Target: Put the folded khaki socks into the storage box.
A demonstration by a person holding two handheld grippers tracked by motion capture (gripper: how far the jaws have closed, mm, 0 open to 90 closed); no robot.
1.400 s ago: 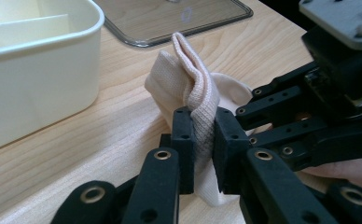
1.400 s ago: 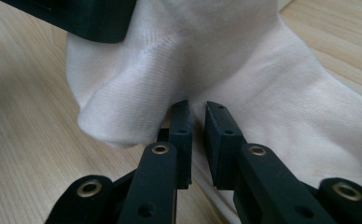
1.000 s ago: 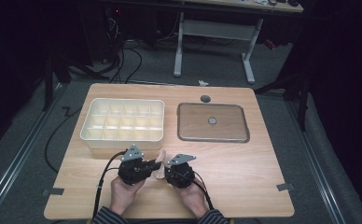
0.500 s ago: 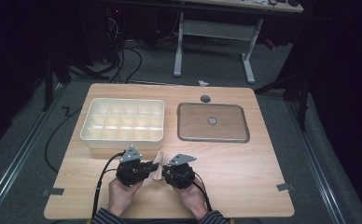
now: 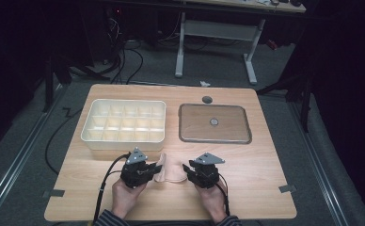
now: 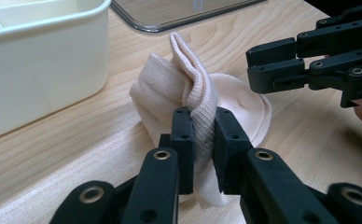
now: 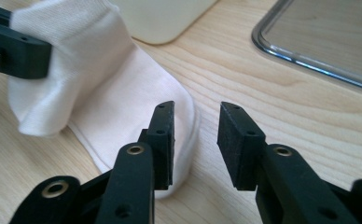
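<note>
No writing is legible. Your left gripper (image 6: 202,140) clenches a raised fold of the pale sock (image 6: 235,98), which lies on the bench (image 5: 246,188) near the front edge. Your right gripper (image 7: 195,140), jaws just opening, stands released, the sock's right edge between them untouched.

Overhead light pools on the counter (image 5: 246,179); frame edges fall to near-black. Close views bright; near black fingers (image 6: 184,144) slightly soft, background blurred.
</note>
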